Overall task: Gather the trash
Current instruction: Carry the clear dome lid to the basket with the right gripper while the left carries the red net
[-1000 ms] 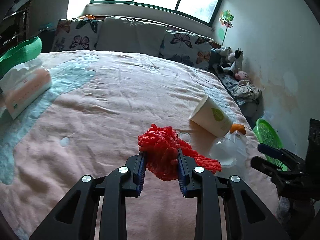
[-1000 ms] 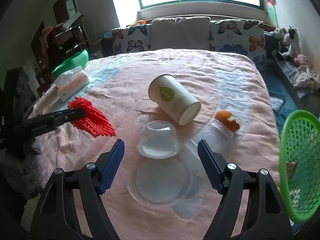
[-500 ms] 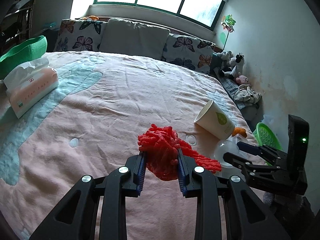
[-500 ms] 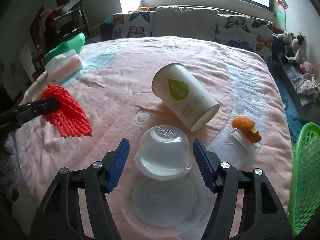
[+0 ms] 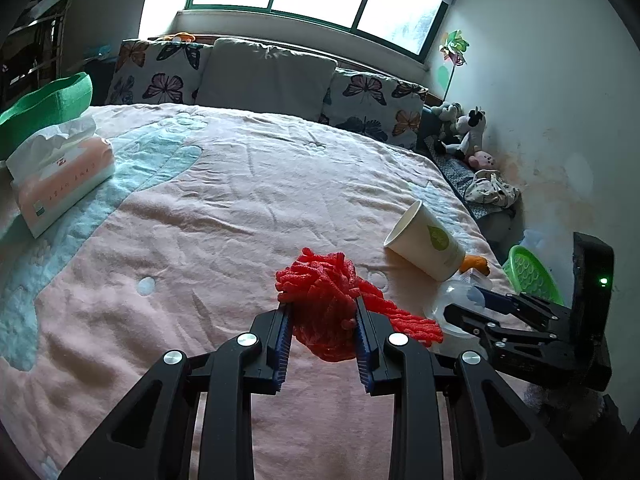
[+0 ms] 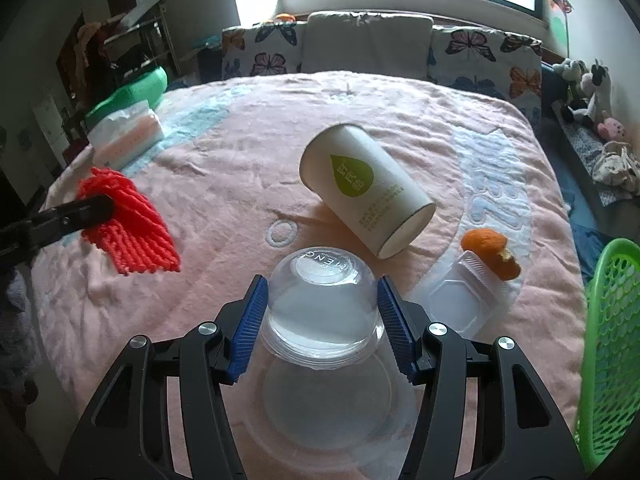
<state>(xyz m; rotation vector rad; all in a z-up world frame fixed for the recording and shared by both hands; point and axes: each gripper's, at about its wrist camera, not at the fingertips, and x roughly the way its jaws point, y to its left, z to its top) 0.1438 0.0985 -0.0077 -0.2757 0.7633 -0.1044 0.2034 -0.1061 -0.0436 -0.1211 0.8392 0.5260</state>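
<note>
My left gripper (image 5: 322, 320) is shut on a red foam fruit net (image 5: 320, 300), held just above the pink bedspread; the net also shows in the right wrist view (image 6: 132, 228). My right gripper (image 6: 320, 308) straddles an upturned clear plastic cup (image 6: 322, 304), its blue pads at the cup's sides; I cannot tell if they press it. A flat clear lid (image 6: 328, 396) lies under and in front of the cup. A white paper cup (image 6: 364, 192) with a green leaf lies on its side beyond. An orange peel (image 6: 492, 252) and a clear plastic tray (image 6: 452, 300) lie to the right.
A green mesh basket (image 6: 608, 344) stands off the bed's right edge. A tissue pack (image 5: 60, 176) and a green tub (image 5: 48, 104) sit at the bed's left. Butterfly pillows (image 5: 272, 80) line the far end. Stuffed toys (image 5: 468, 132) lie by the right wall.
My right gripper has moved forward and down around the clear cup and its jaws have narrowed. The left gripper keeps its hold on the red net, nearly still.
</note>
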